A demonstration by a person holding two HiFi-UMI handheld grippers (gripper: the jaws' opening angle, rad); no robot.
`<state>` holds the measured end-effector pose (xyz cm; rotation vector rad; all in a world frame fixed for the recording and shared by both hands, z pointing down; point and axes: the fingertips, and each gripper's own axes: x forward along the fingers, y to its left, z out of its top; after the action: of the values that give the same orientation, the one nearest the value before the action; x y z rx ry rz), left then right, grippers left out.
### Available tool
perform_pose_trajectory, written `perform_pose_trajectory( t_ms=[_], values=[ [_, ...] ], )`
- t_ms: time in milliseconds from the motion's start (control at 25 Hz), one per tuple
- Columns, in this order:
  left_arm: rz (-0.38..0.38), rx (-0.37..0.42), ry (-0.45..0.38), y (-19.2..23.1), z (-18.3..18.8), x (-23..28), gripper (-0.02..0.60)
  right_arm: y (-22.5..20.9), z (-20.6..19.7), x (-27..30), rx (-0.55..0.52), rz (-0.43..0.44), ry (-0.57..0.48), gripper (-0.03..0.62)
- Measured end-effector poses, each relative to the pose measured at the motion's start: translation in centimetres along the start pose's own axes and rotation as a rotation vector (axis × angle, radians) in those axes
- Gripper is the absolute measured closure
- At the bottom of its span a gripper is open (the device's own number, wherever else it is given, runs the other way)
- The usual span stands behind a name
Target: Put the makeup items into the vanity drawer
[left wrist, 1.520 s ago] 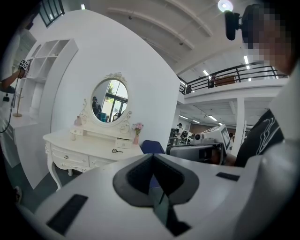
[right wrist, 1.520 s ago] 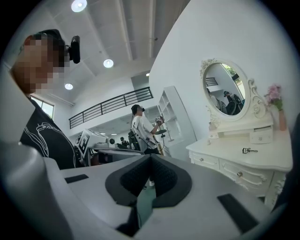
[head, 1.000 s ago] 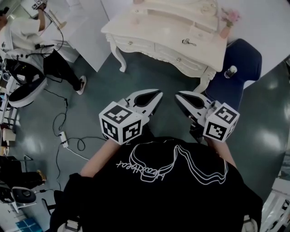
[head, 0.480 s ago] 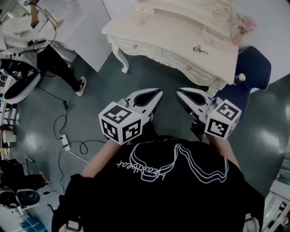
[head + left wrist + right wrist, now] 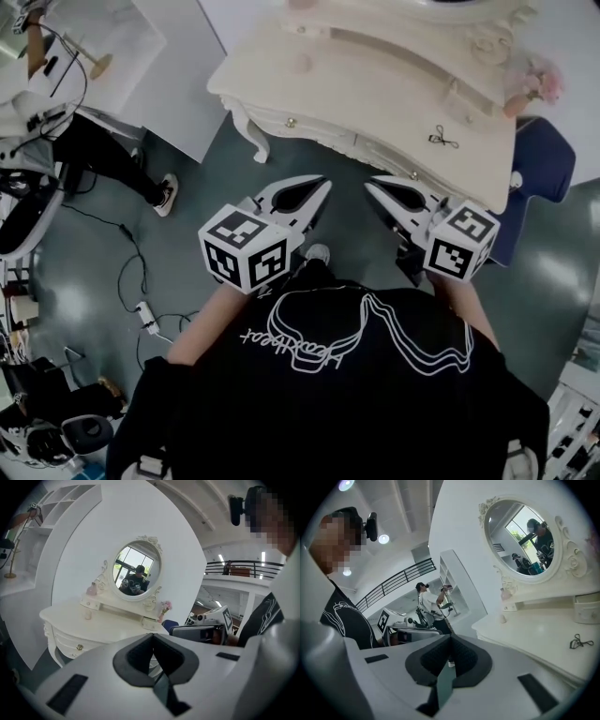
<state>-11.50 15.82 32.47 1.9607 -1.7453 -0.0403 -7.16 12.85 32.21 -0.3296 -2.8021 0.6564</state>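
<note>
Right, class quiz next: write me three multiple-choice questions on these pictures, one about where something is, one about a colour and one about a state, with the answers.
1. Where does the small black tool lie?
A) on top of the vanity
B) on the floor
C) between a gripper's jaws

2. What colour is the chair beside the vanity?
A) red
B) dark blue
C) yellow

3. How do the left gripper and right gripper stand?
A) both open
B) both shut and empty
C) right shut on a bottle

Answers:
1 A: it rests on the white tabletop.
2 B: its seat shows dark blue at the vanity's right end.
3 B: in each gripper view the jaws meet with nothing between them.
</note>
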Motion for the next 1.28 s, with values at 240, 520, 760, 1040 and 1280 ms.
perform_pose_trajectory(
  t_ms=[240,520,760,1040,1280],
  values=[
    [0.012,0.000,0.000,7.2,3.1,0.6,0.580,-3.2,2.7,5.9,0.002,-0.026,0.012,0.589],
    [0.024,0.012,-0.012,12.2,5.2,0.4,0.580,-5.0,4.5,9.9,-0.024,-0.041,-0.001,0.589],
    [0.032,-0.001,-0.006,13.9,5.4,0.7,0.580,-5.6,4.8,11.3,-0.021,-0.036,-0.004,0.589],
    [0.066,-0.023,-0.005,16.1,6.2,3.2,0.580,-9.5,6.0,12.7,-0.008,-0.010,0.003,0.589],
    [0.100,-0.061,-0.003,18.9,7.5,5.3,0.580,-13.1,7.8,15.3,-0.004,0.023,0.043,0.581]
  ],
)
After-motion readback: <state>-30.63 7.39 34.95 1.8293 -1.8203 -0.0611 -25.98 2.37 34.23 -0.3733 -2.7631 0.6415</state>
